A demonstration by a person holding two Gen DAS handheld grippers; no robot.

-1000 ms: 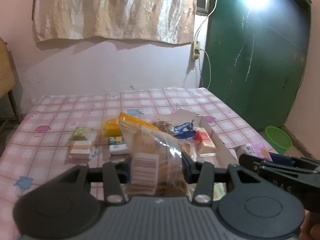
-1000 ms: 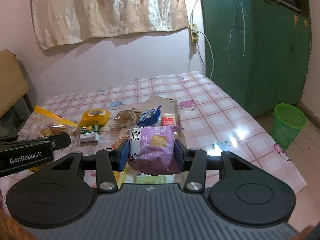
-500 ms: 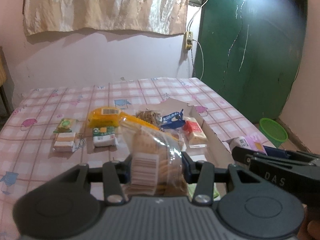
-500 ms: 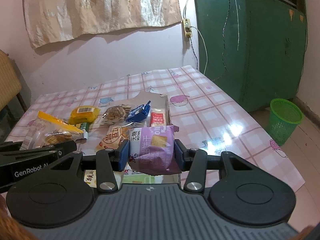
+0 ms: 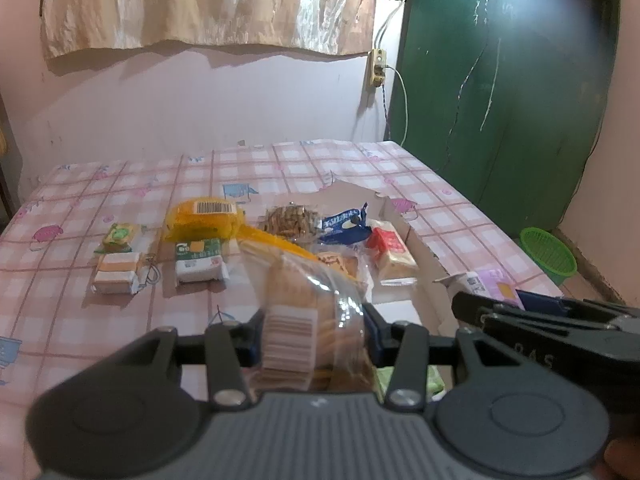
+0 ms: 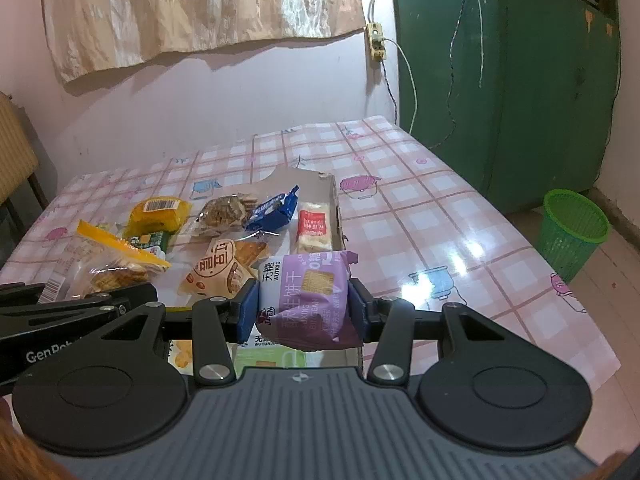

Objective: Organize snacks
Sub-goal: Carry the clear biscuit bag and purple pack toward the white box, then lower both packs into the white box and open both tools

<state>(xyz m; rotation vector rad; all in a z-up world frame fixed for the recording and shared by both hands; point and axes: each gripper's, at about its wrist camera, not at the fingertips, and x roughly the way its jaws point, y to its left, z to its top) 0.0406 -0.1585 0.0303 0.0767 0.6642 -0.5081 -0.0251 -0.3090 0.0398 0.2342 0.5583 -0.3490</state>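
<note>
Snacks are gripped on both sides: the left gripper [image 5: 314, 340] has its jaws pressed against the sides of a clear bag of biscuits [image 5: 308, 320], a barcode label facing the camera and its yellow top edge leaning away toward the far side. The right gripper [image 6: 305, 308] has its jaws closed on a purple biscuit packet [image 6: 308, 294], pinched across its middle so the ends bulge out above and below. Both packets hang above the near end of a flat cardboard tray [image 6: 334, 200] lying on the pink checked worktop [image 6: 420, 208]. In the tray lie a red-and-white wafer pack [image 6: 315, 228], a blue wrapper [image 6: 274, 210], a brown cookie bag [image 6: 224, 212] and an orange-printed pouch [image 6: 218, 270]. Left of the tray, on the bare cloth, sit a yellow pack [image 5: 204, 220], a green-and-white pack [image 5: 200, 266] and two small packs farther left [image 5: 118, 268]. A green basket [image 6: 572, 228] stands on the floor to the right.
</note>
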